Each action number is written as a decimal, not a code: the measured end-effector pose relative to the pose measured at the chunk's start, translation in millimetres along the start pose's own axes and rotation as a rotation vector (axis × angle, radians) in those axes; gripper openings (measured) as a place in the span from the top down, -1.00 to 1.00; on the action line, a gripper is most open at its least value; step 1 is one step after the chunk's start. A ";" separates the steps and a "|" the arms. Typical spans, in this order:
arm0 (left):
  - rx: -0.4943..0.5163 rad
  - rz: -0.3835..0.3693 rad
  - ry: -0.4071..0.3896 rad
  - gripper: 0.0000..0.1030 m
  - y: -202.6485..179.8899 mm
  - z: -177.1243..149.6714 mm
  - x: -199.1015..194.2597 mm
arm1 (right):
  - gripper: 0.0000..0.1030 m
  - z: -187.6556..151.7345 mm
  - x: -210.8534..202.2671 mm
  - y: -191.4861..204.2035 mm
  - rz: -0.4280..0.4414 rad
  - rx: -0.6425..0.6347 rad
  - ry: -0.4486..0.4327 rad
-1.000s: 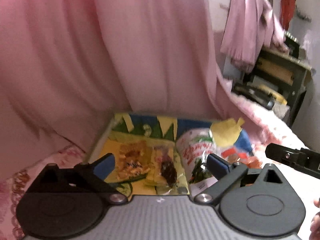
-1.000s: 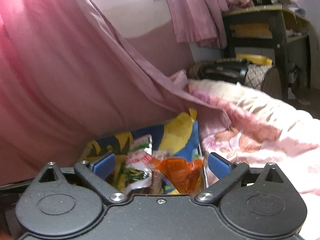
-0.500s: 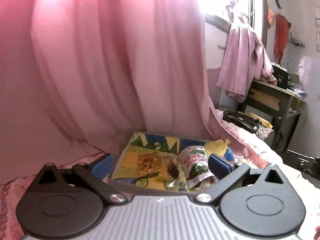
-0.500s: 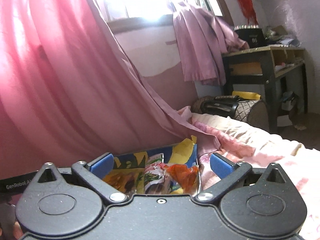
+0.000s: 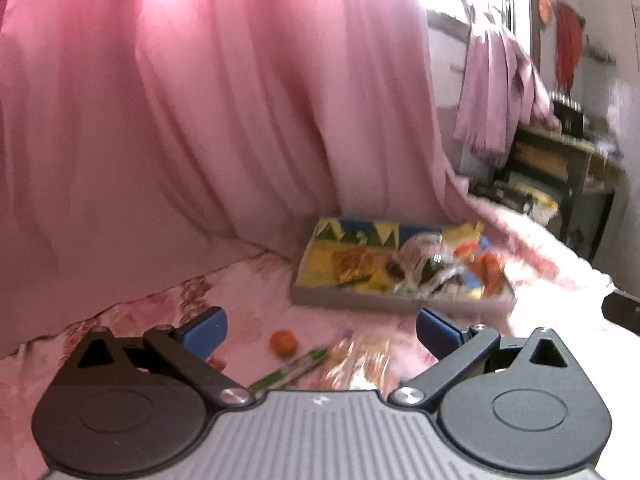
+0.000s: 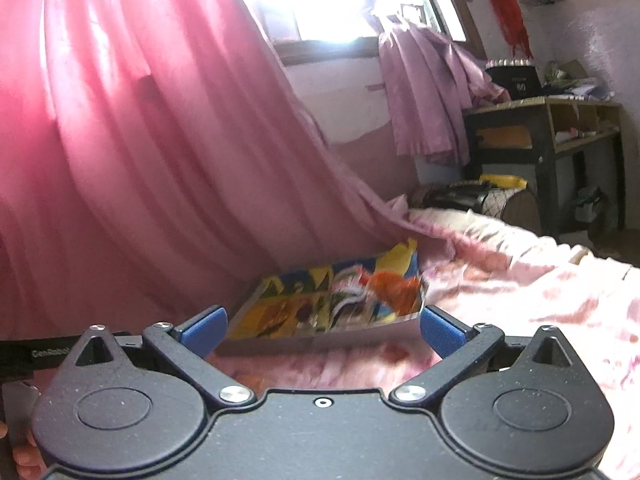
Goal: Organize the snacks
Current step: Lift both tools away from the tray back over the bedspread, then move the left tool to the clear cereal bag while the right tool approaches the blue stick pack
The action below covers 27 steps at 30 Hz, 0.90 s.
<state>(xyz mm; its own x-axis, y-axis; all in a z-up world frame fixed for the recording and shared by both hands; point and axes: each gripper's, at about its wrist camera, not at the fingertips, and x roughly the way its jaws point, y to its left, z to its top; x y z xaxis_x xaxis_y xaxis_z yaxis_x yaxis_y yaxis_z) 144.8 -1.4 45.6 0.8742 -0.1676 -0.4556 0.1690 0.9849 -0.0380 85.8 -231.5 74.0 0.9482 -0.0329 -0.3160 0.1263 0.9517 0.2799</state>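
A shallow box with a yellow, blue and green printed lining [image 5: 316, 296] lies on the pink floral bedspread and holds several snack packets [image 5: 424, 268]; it also shows in the right wrist view [image 6: 280, 344]. My left gripper [image 5: 320, 330] is open and empty, well back from the box. Between its fingers on the bedspread lie a small orange ball [image 5: 283, 343], a green stick packet [image 5: 292, 368] and a clear crinkly packet [image 5: 360, 364]. My right gripper [image 6: 322, 330] is open and empty, just short of the box's near wall.
A pink curtain [image 5: 200, 120] hangs behind the box. A dark shelf unit [image 6: 540, 148] and a dark bag [image 6: 460, 196] stand at the right beyond the bed. The bedspread [image 6: 540, 300] stretches to the right.
Both grippers have pulled back and up from the box, which now looks smaller and farther. The loose snacks on the bedspread have come into the left wrist view. Both stay open.
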 end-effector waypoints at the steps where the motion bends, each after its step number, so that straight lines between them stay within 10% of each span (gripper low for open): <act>1: 0.015 0.005 0.008 -0.99 0.1 -4.1 -2.3 | -0.99 -4.1 -2.4 2.4 0.003 0.003 0.010; 27: 0.160 0.075 0.329 -0.99 -4.9 -49.7 24.8 | -0.99 -72.1 45.6 27.8 -0.033 -0.013 0.424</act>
<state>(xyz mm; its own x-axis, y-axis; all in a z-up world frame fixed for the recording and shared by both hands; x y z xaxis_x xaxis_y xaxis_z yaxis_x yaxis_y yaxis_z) 143.0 -8.2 -9.7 0.6981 -0.0462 -0.7145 0.2014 0.9703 0.1341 111.6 -184.5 2.0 0.7395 0.0627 -0.6702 0.1484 0.9560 0.2532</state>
